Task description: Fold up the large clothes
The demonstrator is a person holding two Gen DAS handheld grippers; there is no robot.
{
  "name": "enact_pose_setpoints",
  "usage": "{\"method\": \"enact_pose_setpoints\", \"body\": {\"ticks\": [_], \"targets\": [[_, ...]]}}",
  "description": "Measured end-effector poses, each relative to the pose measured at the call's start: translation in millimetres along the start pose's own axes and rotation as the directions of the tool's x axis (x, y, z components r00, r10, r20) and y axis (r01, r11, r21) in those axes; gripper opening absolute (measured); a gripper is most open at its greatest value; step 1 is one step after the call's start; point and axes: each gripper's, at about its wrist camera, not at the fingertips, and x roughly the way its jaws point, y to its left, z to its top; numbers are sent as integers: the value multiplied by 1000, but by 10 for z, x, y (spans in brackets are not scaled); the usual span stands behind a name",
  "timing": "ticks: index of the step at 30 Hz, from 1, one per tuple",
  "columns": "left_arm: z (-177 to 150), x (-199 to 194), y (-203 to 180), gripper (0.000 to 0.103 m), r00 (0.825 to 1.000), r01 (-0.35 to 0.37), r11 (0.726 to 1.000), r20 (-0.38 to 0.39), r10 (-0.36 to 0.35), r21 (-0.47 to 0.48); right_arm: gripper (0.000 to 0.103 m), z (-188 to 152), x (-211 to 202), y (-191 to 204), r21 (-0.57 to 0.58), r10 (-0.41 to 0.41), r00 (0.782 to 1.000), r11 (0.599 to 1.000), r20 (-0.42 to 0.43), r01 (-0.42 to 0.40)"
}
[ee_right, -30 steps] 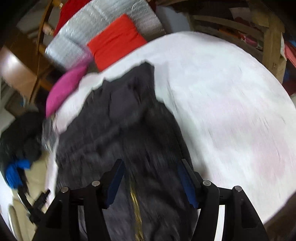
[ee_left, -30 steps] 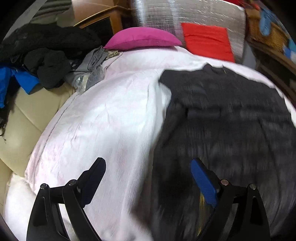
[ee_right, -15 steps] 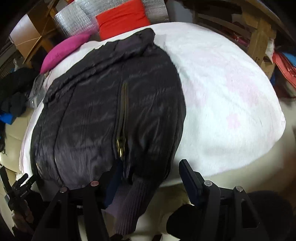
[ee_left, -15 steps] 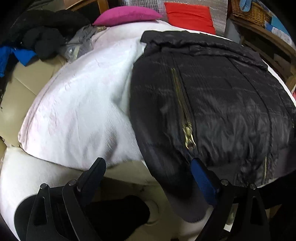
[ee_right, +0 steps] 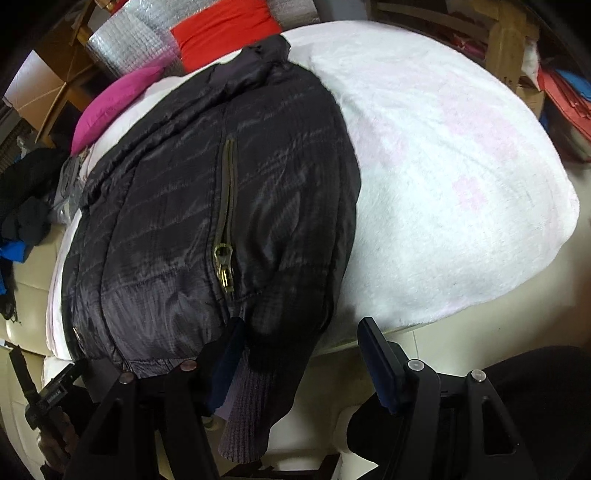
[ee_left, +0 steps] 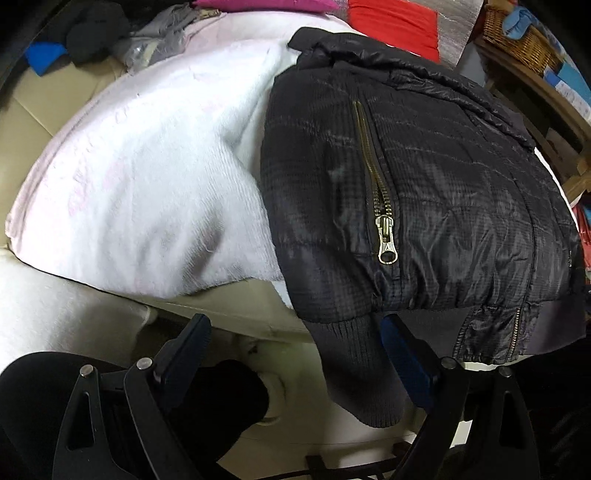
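Note:
A black quilted jacket [ee_left: 424,192] with a brass zipper [ee_left: 384,236] lies flat on a white fluffy blanket [ee_left: 147,177], both sleeves folded in; it also shows in the right wrist view [ee_right: 177,221]. Its ribbed cuffs hang over the near edge, one in the left wrist view [ee_left: 354,369] and one in the right wrist view [ee_right: 251,406]. My left gripper [ee_left: 295,354] is open, low in front of the edge, with the cuff between its fingers, untouched. My right gripper [ee_right: 299,362] is open, just right of the other cuff. The left gripper [ee_right: 44,398] shows at the lower left of the right wrist view.
A pink cushion [ee_right: 114,99] and a red cushion [ee_right: 225,29] lie at the far end by a silver foil mat [ee_right: 125,40]. Dark clothes [ee_left: 92,33] are piled on the cream sofa [ee_left: 33,110] at left. Wooden shelves [ee_left: 535,74] stand at right.
Both grippers have pulled back and down from over the jacket to below the blanket's near edge. The jacket now lies still with its cuffs hanging over the edge.

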Motion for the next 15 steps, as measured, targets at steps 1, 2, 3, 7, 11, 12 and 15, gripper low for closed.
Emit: {"method": "enact_pose_setpoints", "body": {"ticks": [1, 2, 3, 7, 11, 12, 15], "targets": [[-9, 12, 15, 93, 1000, 10, 1000, -5, -10, -3, 67, -10, 24, 0, -3, -3, 1000, 1000, -11, 3], [-9, 28, 26, 93, 1000, 28, 1000, -11, -28, -9, 67, -18, 45, 9, -6, -5, 1000, 1000, -20, 4], [-12, 48, 10, 93, 999, 49, 999, -16, -49, -15, 67, -26, 64, 15, -10, -5, 1000, 1000, -29, 5], [-39, 99, 4, 93, 990, 134, 990, -32, -135, -32, 67, -54, 131, 48, -22, -13, 999, 1000, -48, 12], [-72, 132, -45, 73, 976, 213, 977, -38, -214, -28, 67, -93, 163, 5, -1, -3, 998, 1000, -65, 2], [-77, 145, -72, 67, 972, 229, 973, -46, -230, -30, 67, -94, 177, -2, 9, 3, 998, 1000, -68, -2], [-89, 168, -83, 51, 974, 219, 975, -44, -220, -31, 67, -118, 188, -52, 43, 27, 997, 999, -69, -24]]}}
